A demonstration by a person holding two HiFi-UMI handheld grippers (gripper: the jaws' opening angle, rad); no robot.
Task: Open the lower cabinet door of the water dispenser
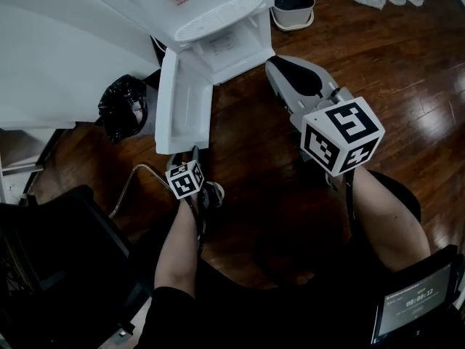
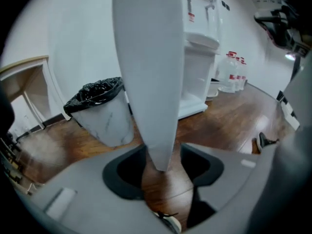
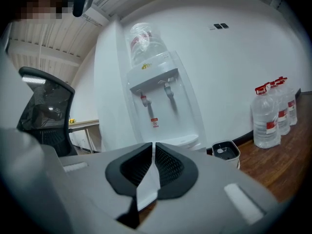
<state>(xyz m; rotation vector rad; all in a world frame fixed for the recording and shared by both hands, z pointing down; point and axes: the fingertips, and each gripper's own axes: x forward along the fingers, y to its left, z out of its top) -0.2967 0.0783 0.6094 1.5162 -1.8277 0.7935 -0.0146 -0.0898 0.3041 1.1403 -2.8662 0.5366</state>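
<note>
White plastic lower cabinet door, upper centre: swung open, edge between widely parted left hand-held gripper, untouched. Right hand-held gripper: closed, empty. Recommended: withdraw straight back.

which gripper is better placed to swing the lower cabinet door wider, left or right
Left. The left gripper has open jaws straddling the edge of the lower cabinet door, so it probably only needs to close and pull. The right gripper is shut and held away from the door.
</note>
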